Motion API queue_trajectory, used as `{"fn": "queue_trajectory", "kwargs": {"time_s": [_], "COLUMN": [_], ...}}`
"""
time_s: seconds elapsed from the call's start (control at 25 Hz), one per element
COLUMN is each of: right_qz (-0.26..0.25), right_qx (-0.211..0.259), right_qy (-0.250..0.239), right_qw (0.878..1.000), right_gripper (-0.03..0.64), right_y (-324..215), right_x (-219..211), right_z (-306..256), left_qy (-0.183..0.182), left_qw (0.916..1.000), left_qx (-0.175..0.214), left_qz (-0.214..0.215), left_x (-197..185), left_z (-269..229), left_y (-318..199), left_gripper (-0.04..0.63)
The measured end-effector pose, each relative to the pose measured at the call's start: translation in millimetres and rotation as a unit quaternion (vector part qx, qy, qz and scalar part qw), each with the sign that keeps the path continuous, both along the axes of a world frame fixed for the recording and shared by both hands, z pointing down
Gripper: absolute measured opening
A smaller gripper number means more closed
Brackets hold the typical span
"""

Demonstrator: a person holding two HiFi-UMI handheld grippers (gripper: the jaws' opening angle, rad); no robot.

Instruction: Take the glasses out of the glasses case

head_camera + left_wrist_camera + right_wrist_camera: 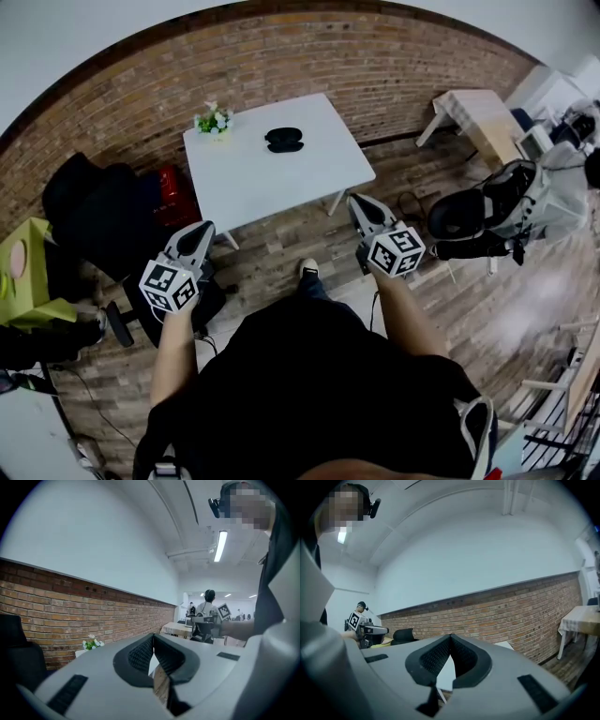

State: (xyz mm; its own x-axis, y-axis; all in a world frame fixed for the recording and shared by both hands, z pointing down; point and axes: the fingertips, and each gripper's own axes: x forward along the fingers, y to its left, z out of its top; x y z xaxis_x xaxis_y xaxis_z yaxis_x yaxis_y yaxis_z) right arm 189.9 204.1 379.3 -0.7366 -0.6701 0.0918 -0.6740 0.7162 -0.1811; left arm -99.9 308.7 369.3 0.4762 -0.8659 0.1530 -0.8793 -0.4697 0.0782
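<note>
At the far left a yellow-green box (26, 277) sits on the wooden plank floor (281, 248). Next comes the left gripper (198, 232), held up in the air well short of the white square worktop (309, 178); in the left gripper view its dark ribbed pads (140, 654) meet at the tips with nothing between them. On the worktop's far left corner stands a small pot of white flowers (214, 120), and right of it, toward the far edge, lies the black oval glasses case (284, 140); it is too small to tell whether its lid is up. The right gripper (362, 202) hangs near the worktop's near right corner without touching it, its jaws likewise pressed together and empty. Further right stands a grey-and-black chair (492, 211), then a pale wooden table (483, 114).
</note>
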Motion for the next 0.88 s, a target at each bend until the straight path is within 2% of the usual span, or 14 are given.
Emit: {"fn": "queue_trajectory", "kwargs": {"time_s": [0.48, 0.88], "right_qz": [0.006, -0.003], "right_qx": [0.003, -0.006], "right_qy": [-0.016, -0.014], "right_qw": [1.0, 1.0], "right_gripper": [0.015, 0.015], "right_y": [-48, -84], "right_x": [7, 11], "right_z": [-1, 6], "left_qy": [-0.019, -0.013], "left_qw": [0.9997, 0.9993], "left_qx": [-0.015, -0.024], "left_qz": [-0.006, -0.023], "left_x": [2, 1], "left_z": [8, 18], "left_y": [-30, -55], "left_gripper": [0.011, 0.011]}}
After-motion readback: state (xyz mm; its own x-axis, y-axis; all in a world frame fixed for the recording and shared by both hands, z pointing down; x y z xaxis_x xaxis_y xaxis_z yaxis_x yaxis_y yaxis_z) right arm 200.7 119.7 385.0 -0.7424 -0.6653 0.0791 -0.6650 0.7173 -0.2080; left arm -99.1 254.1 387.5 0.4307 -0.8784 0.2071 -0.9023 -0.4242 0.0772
